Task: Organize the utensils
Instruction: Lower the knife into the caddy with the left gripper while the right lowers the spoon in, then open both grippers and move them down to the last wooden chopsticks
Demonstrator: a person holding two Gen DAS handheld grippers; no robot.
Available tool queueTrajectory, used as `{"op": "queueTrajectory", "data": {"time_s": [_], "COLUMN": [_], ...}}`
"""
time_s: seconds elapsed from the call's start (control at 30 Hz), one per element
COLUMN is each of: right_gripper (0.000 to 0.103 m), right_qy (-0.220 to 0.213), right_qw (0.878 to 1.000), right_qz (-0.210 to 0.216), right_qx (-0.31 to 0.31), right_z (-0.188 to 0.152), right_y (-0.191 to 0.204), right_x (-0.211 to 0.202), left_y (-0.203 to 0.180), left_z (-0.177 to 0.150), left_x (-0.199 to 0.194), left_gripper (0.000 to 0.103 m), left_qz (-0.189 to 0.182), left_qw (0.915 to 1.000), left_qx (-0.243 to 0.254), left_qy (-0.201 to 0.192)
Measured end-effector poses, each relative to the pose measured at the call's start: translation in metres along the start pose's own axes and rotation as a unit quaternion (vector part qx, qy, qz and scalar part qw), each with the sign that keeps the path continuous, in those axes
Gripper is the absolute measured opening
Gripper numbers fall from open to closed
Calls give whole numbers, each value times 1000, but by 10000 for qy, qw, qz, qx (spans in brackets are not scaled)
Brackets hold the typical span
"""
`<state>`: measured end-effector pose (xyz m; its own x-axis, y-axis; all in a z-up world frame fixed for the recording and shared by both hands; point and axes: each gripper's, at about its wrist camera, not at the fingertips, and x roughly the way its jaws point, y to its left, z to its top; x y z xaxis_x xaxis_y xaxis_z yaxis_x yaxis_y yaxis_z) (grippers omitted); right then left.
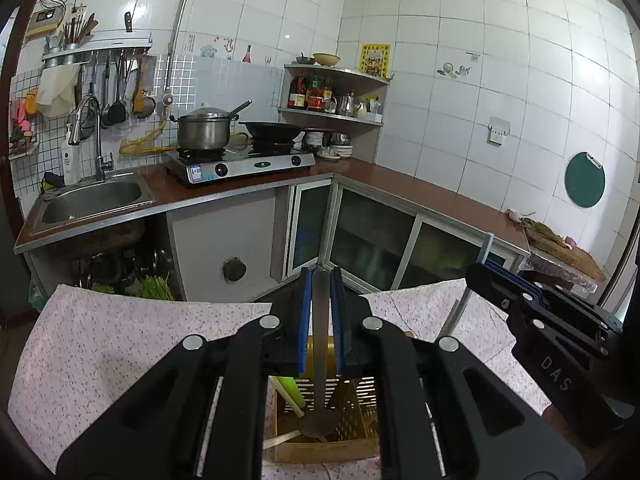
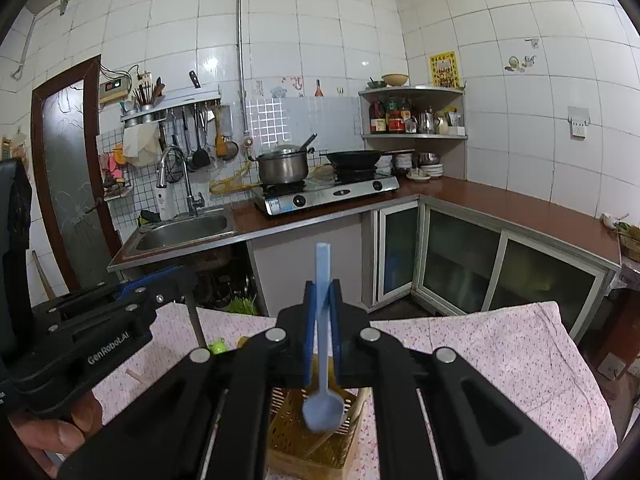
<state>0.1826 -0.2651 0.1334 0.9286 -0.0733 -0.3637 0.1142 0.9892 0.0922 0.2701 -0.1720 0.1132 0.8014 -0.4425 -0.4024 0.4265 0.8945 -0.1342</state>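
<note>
Left gripper (image 1: 320, 320): jaws nearly closed, pinching the flat handle of a metal spoon (image 1: 319, 420) that hangs bowl-down. I judge it stiff and fairly heavy for its size, with a slick steel handle; the grip sits high on the shaft, so the bowl end could swing or slip.

Right gripper (image 2: 322, 328): jaws likewise almost closed, clamped mid-handle on a pale blue spoon (image 2: 322, 412), bowl down. Looks like plastic: light, slightly flexible, less likely to slide against the pads.

Both bowls hang just above a slotted yellow utensil basket (image 2: 288, 424); a green item (image 1: 290, 392) and what look like chopsticks lie inside. Whether either bowl touches the basket I cannot tell.

Basket stands on a tabletop (image 1: 120, 340) under a pink floral cloth, soft and possibly prone to bunching.

Beyond: tiled kitchen, sink (image 1: 94, 200), two-burner stove (image 1: 240, 164) with pot and pan, corner shelf (image 1: 332, 92).
</note>
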Motion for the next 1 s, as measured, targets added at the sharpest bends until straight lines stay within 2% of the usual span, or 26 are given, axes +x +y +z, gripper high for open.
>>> {"op": "queueTrajectory", "data": {"time_s": [0.23,0.27,0.33,0.5,0.67,0.9,0.97,1.0], "right_gripper": [8,8,8,8,8,9,13,27], "right_qy": [188,191,191,116,79,285,440,505], "right_qw": [9998,9998,9998,9998,9998,9988,9978,9973], "right_qz": [-8,-11,-37,-113,-161,-397,-486,-526], "right_qx": [56,62,73,99,102,57,52,96], "right_z": [-11,-11,-10,-6,-7,-31,-48,-57], "right_y": [-2,-2,-3,-5,-12,-28,-33,-36], "right_x": [3,2,2,-4,-18,-47,-57,-61], "left_y": [6,7,9,17,23,40,44,47], "left_z": [-5,-6,-5,0,-3,-33,-47,-59], "left_x": [3,2,0,-9,-26,-69,-80,-87], "left_gripper": [9,11,25,32,33,41,43,45], "left_qz": [48,69,137,238,338,540,589,615], "left_qw": [9999,9999,9998,9995,9993,9984,9979,9974], "left_qx": [-74,-77,-117,-188,-171,-189,-244,-318], "left_qy": [139,134,107,20,-40,8,97,176]}}
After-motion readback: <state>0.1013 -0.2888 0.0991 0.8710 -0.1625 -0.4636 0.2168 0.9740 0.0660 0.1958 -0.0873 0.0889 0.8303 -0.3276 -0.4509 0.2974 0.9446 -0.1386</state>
